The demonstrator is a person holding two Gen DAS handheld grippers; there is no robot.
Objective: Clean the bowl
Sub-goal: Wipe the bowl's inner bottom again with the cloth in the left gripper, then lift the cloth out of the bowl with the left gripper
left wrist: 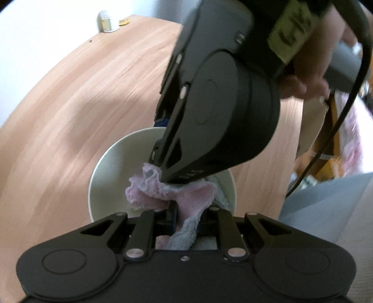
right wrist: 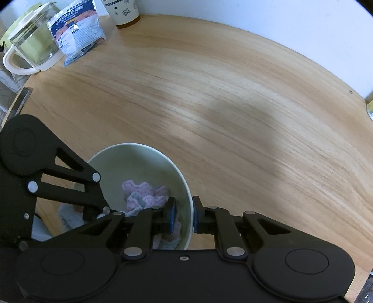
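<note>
The pale green round ceramic bowl [right wrist: 149,163] sits on the light wooden table [right wrist: 233,105], toward its near edge. Inside it lies a crumpled pink and grey fluffy cloth [left wrist: 172,195]. The right gripper [right wrist: 184,215] has its fingers closed on the bowl's rim, one pad inside and one outside, steadying it. The left gripper [left wrist: 186,218] has its fingers nearly closed on a tail of the cloth, pressing the bunch into the bowl. This looks like the wiping step, mid-way. The next move probably calls for sweeping the cloth round the inner wall while the rim grip holds firm. At the far left corner stand a clear glass kettle [right wrist: 30,44], a blue snack packet [right wrist: 77,30] and a patterned paper cup [right wrist: 122,11].
</note>
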